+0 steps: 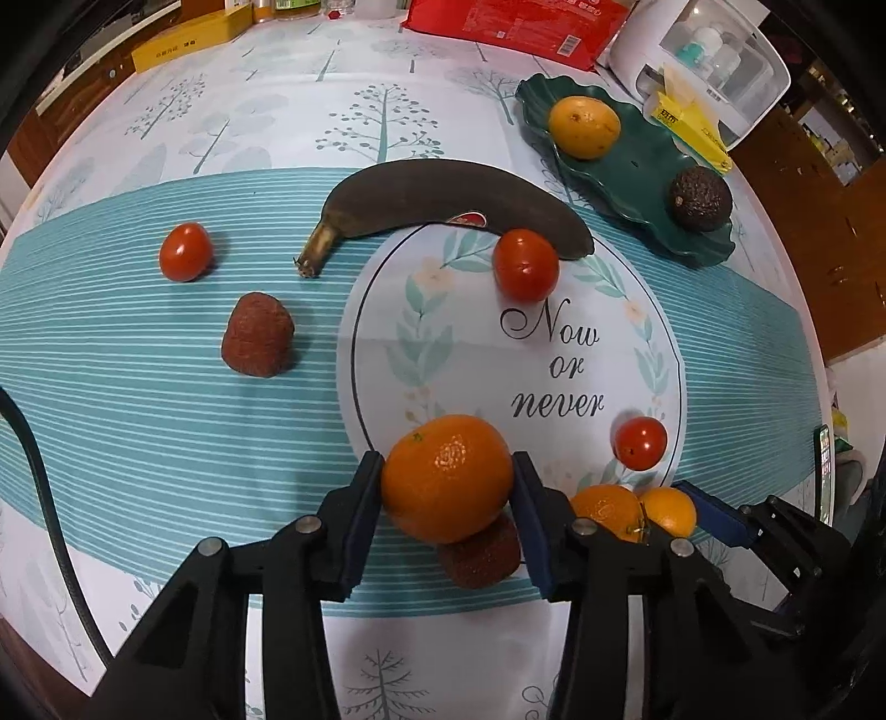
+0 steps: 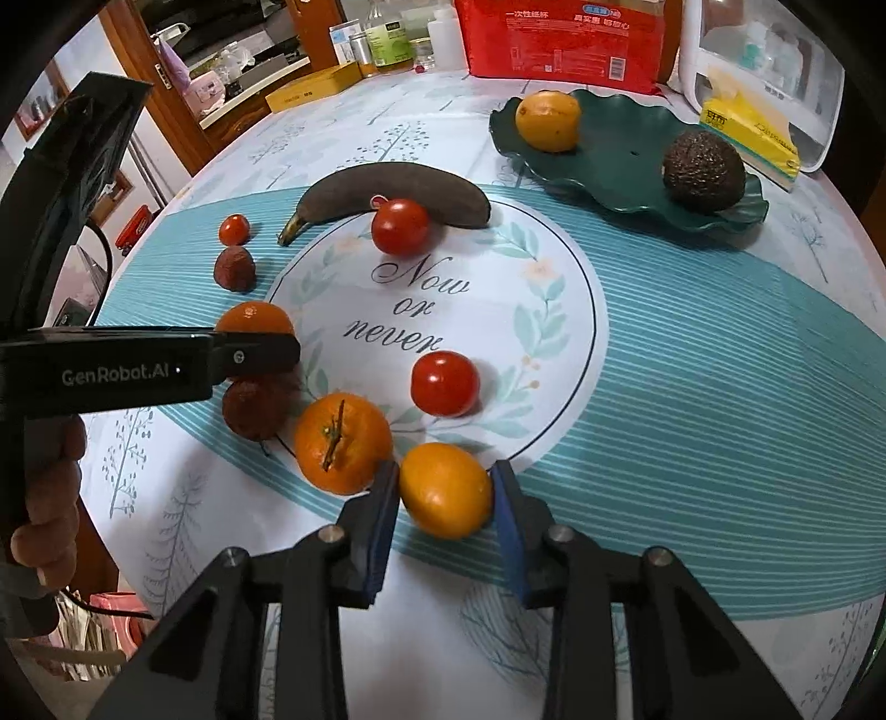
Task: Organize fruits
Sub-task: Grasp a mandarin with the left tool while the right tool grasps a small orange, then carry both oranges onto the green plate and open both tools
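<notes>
My left gripper [image 1: 446, 465] is shut on a large tangerine [image 1: 447, 479], its pads pressed on both sides, just above a brown lumpy fruit [image 1: 482, 559]. My right gripper [image 2: 444, 473] is shut on a small yellow-orange fruit [image 2: 446, 490], next to a stemmed tangerine [image 2: 343, 443]. A blackened banana [image 1: 454, 199], three tomatoes [image 1: 525, 265] [image 1: 185, 252] [image 1: 640, 443] and another brown fruit [image 1: 257, 335] lie on the cloth. The green leaf-shaped plate [image 2: 620, 166] at the far right holds a yellow fruit [image 2: 548, 121] and an avocado [image 2: 703, 171].
A red package [image 2: 559, 39], a yellow box [image 2: 313, 88], bottles, a white container [image 1: 714, 61] and a yellow tissue pack [image 2: 747, 133] line the table's far edge. A person's hand [image 2: 50, 498] grips the left gripper's black housing [image 2: 111, 371].
</notes>
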Tool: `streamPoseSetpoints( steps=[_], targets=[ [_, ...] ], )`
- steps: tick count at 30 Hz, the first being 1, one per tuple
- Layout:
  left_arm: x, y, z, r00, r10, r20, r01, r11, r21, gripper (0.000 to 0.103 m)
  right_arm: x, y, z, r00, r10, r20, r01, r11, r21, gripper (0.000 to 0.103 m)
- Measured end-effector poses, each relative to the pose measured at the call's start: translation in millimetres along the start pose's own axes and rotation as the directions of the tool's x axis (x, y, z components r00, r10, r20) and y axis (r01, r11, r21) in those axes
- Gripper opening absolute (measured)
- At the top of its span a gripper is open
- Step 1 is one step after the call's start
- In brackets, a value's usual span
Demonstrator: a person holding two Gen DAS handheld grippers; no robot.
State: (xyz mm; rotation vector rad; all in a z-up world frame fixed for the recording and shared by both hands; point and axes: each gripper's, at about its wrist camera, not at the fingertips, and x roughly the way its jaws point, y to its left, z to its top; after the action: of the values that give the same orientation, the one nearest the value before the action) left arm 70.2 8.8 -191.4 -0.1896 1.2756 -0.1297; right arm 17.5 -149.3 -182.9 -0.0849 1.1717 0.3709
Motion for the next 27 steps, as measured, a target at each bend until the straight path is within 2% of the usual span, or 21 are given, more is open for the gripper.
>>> streamPoseSetpoints(
  steps=[8, 17, 24, 27],
  targets=[
    [-9.5, -1.2, -3.5, 0.999, 0.024, 0.037, -0.024, 1.0, 0.006, 0.042, -9.0, -0.6, 0.9, 1.0, 0.014, 0.02, -0.014, 1.0, 0.016, 0.033],
    [-54.1, -21.4, 5.1, 0.99, 0.02, 0.136, -0.028, 0.998, 0.053, 0.041, -43.4, -0.5, 10.7, 0.996, 0.0, 0.095, -0.001, 1.0, 0.012, 0.033],
    [-108.6, -51.5, 29.2, 0.976, 0.007, 0.216, -0.038, 0.989, 0.14, 0.041, -98.6, -1.8, 40.5, 0.981, -0.006, 0.193, 0.005, 1.0, 0.003, 0.033],
    [-139.1, -66.0, 47.0, 0.964, 0.0, 0.267, -0.051, 0.981, 0.185, 0.041, -128.8, -7.8, 68.5, 0.968, -0.02, 0.25, 0.021, 1.0, 0.0, 0.033]
  ],
)
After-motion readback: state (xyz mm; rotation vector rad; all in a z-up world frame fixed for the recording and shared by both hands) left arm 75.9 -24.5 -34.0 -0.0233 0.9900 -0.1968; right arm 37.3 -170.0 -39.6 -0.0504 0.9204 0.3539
